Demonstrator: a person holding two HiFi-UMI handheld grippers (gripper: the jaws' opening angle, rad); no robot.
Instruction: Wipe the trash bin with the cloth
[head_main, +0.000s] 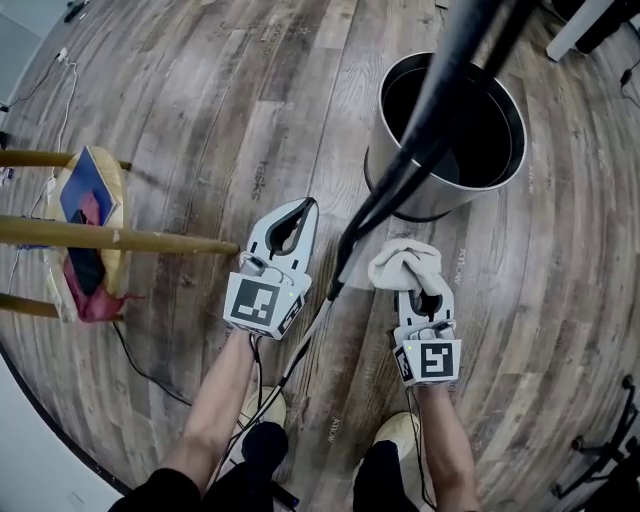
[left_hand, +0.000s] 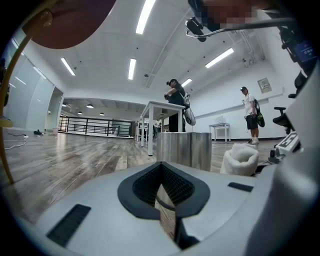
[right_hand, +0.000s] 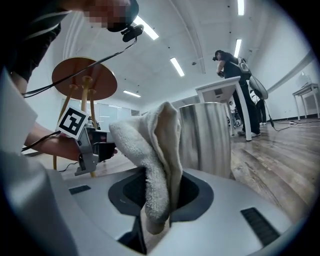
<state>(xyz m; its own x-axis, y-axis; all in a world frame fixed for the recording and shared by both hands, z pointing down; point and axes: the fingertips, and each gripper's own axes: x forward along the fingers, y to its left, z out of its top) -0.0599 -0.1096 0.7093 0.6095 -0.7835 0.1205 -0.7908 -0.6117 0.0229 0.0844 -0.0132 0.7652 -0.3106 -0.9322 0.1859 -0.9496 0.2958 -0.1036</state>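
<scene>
- Trash bin (head_main: 388, 175) noted upright on the wood floor (head_main: 200, 90), towards the far right of the floor in view. It has a steel wall, a black inside and an open top.
- Right gripper (head_main: 424, 297) found clenched on the cloth (head_main: 404, 264). In the right gripper view a pale terry fold is pinched between the jaws, bunched above them, with a short tail hanging below.
- Cloth held low, just short of the bin's near wall by its base. From the head view, contact is judged not yet made.
- Left gripper (head_main: 303, 208) held low over the floor, beside the right one and apart from the bin. Its jaws are closed tip to tip with nothing between them; only floor is seen through the loop behind the pads.
- Step in hand judged: the cloth is being brought to the wall for a first stroke.
- For a good wipe, the bunched top of the cloth should be pressed flat to the steel, so that towel rather than jaw shell rubs it.
- Strokes are best carried round the wall in overlapping bands, with the rim taken last.
- Pressure should be kept light, since an unsteadied bin may slide or tip. The idle left gripper could be set against the far rim as a brace.
- Dark cable (head_main: 430, 100) hanging across the bin's near side should be kept out of the stroke.
- Wooden stool (head_main: 150, 240) noted towards the floor's left edge, well apart and not concerned.
</scene>
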